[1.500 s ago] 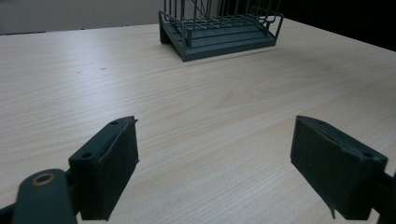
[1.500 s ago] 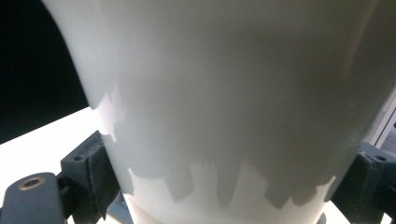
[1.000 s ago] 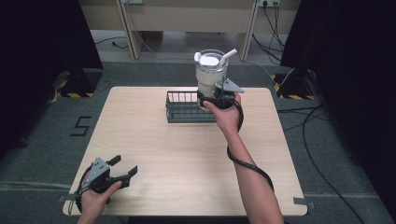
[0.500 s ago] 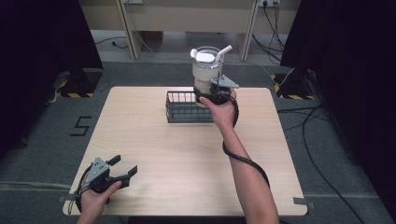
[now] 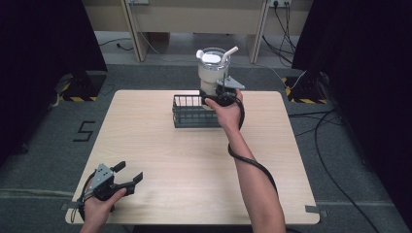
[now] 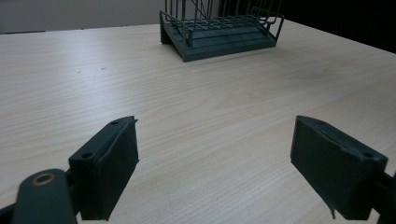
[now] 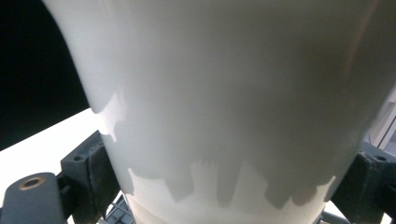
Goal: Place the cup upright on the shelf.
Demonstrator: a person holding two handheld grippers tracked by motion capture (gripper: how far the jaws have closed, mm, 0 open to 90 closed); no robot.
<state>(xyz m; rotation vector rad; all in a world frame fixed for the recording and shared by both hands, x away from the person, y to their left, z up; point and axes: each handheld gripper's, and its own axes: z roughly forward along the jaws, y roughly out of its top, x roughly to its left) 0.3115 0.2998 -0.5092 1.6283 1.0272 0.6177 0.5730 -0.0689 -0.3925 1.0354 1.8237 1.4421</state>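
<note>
Bare forearms; black two-jaw tools, grey three-cornered plates, black trailing cables.

One white tumbler, one wire basket, two grippers, one table

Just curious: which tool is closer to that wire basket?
The right tool, gripping the white cup directly above the wire basket. The left tool hovers open near the table's front corner, far away.
</note>
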